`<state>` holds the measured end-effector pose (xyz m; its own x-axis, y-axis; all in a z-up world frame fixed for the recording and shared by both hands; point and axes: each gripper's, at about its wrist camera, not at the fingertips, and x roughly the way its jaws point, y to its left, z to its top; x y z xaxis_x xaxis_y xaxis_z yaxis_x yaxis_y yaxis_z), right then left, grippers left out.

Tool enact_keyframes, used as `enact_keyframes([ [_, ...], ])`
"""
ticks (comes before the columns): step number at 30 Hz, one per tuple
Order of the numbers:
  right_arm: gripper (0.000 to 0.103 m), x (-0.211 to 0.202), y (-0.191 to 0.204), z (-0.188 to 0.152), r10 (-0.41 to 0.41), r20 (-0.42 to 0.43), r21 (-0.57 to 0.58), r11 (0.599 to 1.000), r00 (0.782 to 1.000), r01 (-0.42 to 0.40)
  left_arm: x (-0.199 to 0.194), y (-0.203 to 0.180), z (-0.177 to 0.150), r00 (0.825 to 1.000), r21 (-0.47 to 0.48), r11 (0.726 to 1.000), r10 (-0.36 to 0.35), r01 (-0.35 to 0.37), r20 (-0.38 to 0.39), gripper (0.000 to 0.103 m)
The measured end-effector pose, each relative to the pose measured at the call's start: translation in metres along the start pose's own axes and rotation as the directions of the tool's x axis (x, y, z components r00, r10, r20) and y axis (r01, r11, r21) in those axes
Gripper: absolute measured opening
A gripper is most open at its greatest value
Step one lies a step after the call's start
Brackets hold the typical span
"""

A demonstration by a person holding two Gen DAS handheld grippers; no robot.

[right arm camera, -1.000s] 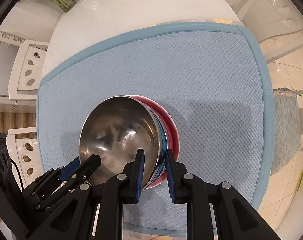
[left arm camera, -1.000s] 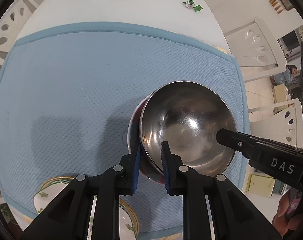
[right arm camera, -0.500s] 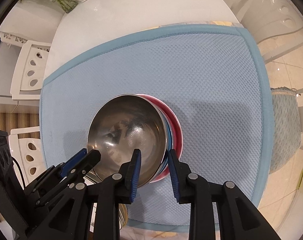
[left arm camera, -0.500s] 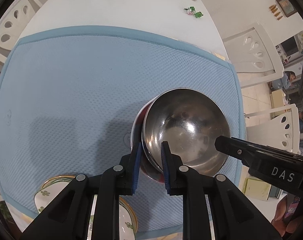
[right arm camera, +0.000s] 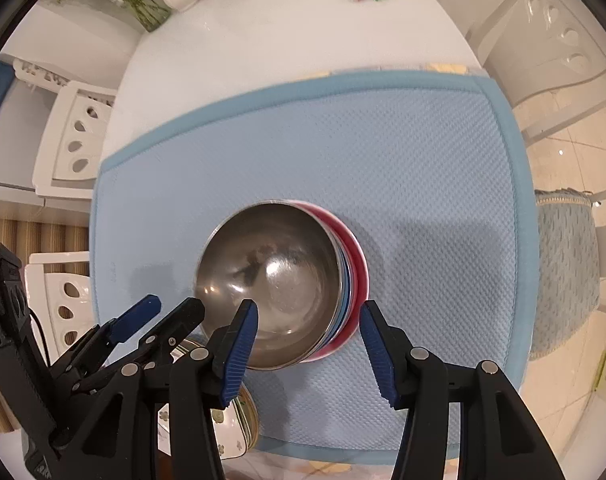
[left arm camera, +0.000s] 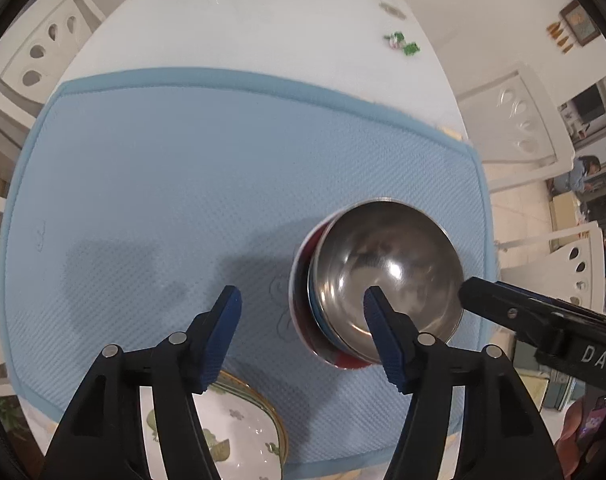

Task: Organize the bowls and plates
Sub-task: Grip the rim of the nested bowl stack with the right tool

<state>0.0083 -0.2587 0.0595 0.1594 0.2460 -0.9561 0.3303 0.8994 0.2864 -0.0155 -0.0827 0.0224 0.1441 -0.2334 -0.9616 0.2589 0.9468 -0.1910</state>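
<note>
Both claws released — left gripper (left arm camera: 299, 312) and right gripper (right arm camera: 309, 322) jaws just opened off the steel bowl (right arm camera: 269, 288), nested near the mat's (right arm camera: 423, 168) front edge. Risk — a rising finger clips the rim, tipping the stack.

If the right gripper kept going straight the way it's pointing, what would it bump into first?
Probably the steel bowl on top of the bowl stack. The right gripper, jaws just opened with nothing pressed between them, points steeply down over its near rim. Depth is unclear, so one finger might meet the blue mat instead.

Bright indoor overhead light; soft shadows on blue mat (left arm camera: 191, 184), glare in steel bowl (right arm camera: 271, 276), fisheye-warped dark edges.
</note>
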Motion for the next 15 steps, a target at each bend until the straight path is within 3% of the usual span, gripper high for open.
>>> enact_keyframes([
  [15,0.056,0.028,-0.033,0.000,0.122,-0.007,0.062,0.991,0.992,-0.122,0.025,0.016,0.005,0.998,-0.042,0.999,0.012,-0.014,-0.067,0.062],
])
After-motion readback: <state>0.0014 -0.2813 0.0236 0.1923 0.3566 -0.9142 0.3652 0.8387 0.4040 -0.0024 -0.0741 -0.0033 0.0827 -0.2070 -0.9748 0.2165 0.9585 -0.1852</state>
